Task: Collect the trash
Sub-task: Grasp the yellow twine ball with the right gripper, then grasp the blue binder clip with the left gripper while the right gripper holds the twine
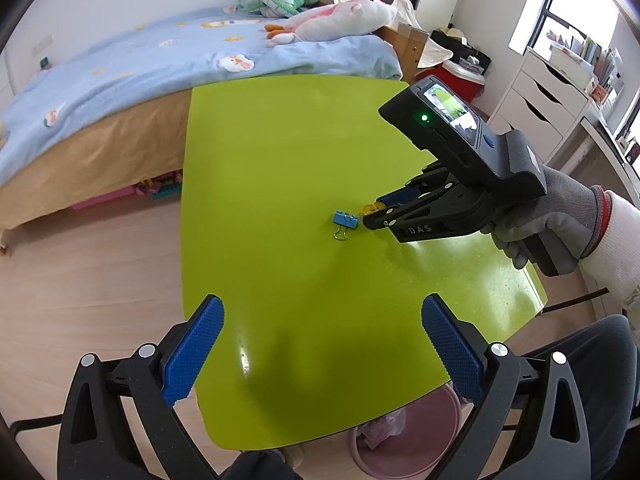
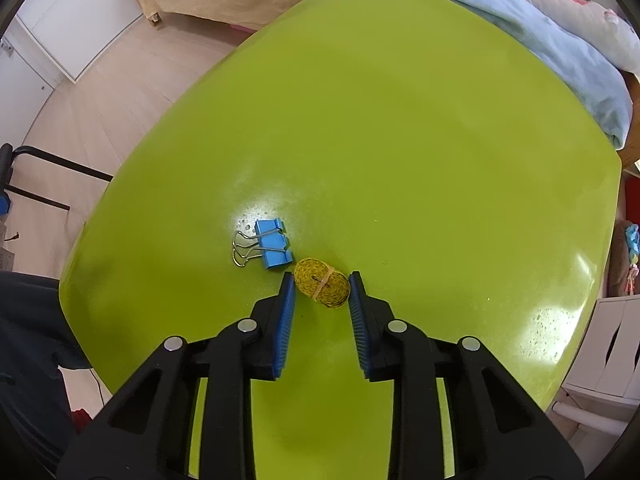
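Observation:
On the green table lies a small yellow coil of tape bound with a rubber band. My right gripper points steeply down at it, and its blue pads press the coil from both sides, shut on it. Blue binder clips lie right beside the coil, to its left, untouched. My left gripper hovers open and empty above the table's near part, well short of both items.
A pink bin holding some wrappers stands on the floor under the table's near edge. A bed with plush toys borders the far side. White drawers stand at the right. A person's dark trouser leg is close by.

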A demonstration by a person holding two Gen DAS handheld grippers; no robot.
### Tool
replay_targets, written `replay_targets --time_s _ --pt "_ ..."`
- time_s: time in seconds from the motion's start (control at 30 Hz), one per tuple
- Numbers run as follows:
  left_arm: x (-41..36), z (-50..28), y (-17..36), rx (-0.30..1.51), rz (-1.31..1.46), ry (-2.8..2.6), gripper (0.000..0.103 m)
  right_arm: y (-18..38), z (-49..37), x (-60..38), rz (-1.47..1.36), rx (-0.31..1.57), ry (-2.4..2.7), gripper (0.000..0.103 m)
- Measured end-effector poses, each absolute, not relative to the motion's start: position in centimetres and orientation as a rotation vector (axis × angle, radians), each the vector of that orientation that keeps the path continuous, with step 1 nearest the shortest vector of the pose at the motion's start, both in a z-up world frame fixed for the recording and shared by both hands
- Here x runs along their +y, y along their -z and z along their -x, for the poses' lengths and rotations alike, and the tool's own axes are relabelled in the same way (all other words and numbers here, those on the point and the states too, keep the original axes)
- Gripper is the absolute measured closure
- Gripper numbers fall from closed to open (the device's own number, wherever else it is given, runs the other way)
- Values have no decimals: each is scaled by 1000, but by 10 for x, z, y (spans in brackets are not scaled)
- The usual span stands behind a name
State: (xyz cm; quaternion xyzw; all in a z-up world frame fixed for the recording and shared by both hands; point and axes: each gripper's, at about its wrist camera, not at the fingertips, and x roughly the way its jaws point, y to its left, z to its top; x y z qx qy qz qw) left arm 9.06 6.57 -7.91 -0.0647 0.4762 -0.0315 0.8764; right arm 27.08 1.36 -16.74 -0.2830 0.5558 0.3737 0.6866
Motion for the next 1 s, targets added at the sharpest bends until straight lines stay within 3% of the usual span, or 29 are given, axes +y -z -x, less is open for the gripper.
replay_targets --time_s 0.63,1.0 --pt "52 -149 88 1023 35 149 8 114 -245 -48 431 1223 -756 76" --pt "30 -200 127 1111 -20 245 8 108 -244 -72 412 1220 -730 76"
